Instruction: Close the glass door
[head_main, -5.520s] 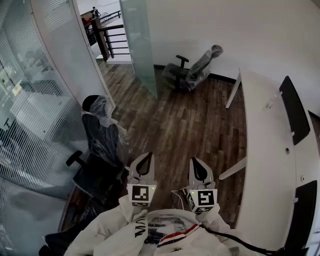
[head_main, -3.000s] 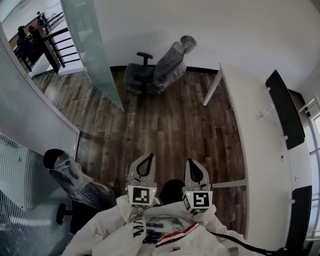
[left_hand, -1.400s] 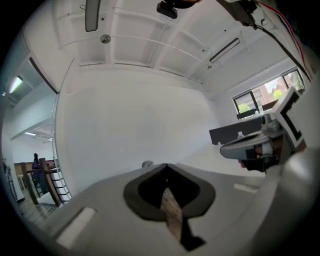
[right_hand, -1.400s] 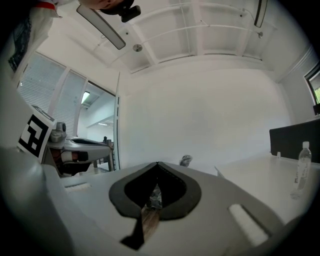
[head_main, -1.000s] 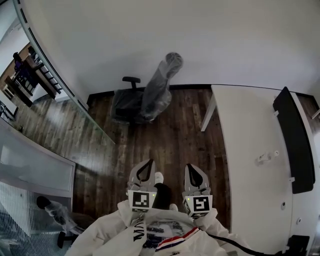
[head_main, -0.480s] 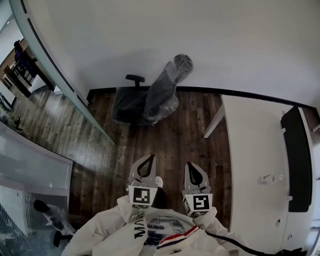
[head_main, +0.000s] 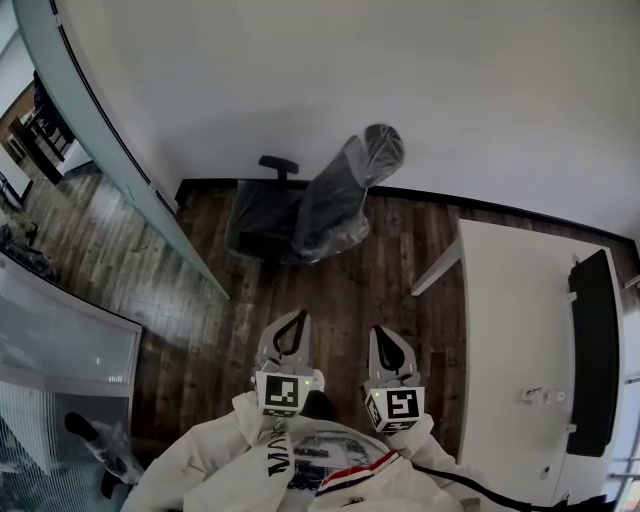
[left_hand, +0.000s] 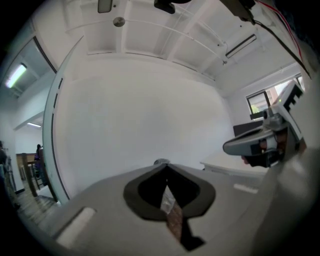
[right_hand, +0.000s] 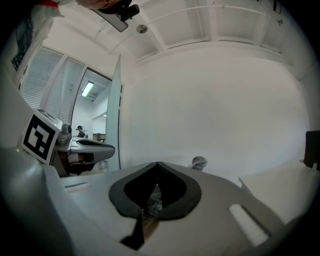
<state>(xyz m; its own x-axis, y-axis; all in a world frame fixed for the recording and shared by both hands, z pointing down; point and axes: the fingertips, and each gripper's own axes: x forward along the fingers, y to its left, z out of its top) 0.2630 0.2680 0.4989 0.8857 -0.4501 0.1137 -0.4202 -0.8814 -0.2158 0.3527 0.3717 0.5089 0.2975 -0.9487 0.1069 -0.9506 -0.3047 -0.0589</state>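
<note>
The glass door (head_main: 112, 152) is a frosted greenish panel that runs slantwise from the upper left down to the wooden floor, standing ajar. Its edge also shows in the right gripper view as the glass door (right_hand: 116, 117), left of a white wall. Both grippers are held close to the person's chest, side by side, pointing ahead at the wall. My left gripper (head_main: 299, 316) is shut with nothing in it, and its tips meet in its own view as the left gripper (left_hand: 165, 165). My right gripper (head_main: 379, 331) is shut and empty too, seen again as the right gripper (right_hand: 157, 164). Neither touches the door.
An office chair (head_main: 312, 205) wrapped in plastic stands by the wall ahead. A white desk (head_main: 510, 330) with a black panel (head_main: 597, 345) lies to the right. At the left are a glass partition (head_main: 60, 335) and another wrapped chair (head_main: 100, 440).
The view has swung and moved forward: the desk has slid right, the wrapped chair sits slightly lower, and the door fills more of the left edge. Both grippers stay shut before the chest.
</note>
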